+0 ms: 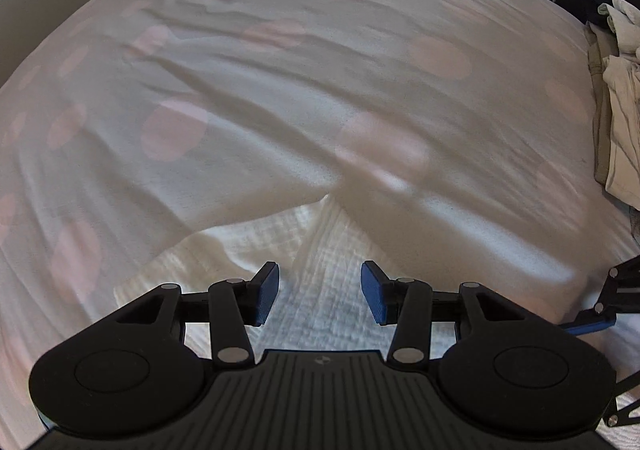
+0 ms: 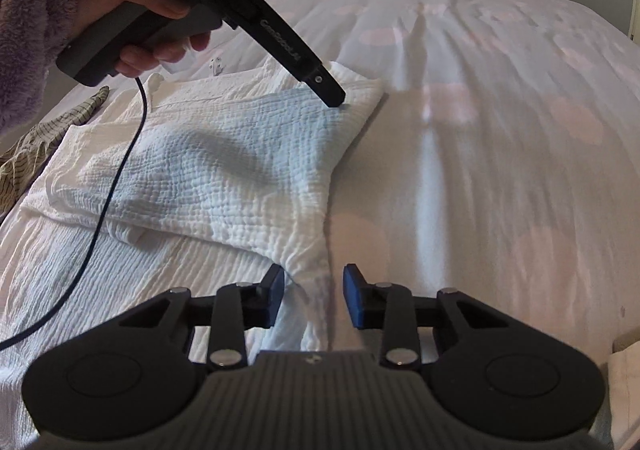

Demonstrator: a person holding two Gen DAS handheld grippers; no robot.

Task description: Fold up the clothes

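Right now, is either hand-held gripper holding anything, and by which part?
Nothing held. Left hand-held gripper and right hand-held gripper are open above the white crinkled cotton garment.

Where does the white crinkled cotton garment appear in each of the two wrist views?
Left wrist view: the white crinkled cotton garment lies at the bottom centre, under the open blue-padded fingers, only partly in view.
Right wrist view: it fills the left half, from the lower left up to a folded corner at upper centre.
Shared landmark: the pale bedcover with pink dots, on which the garment lies in both views.
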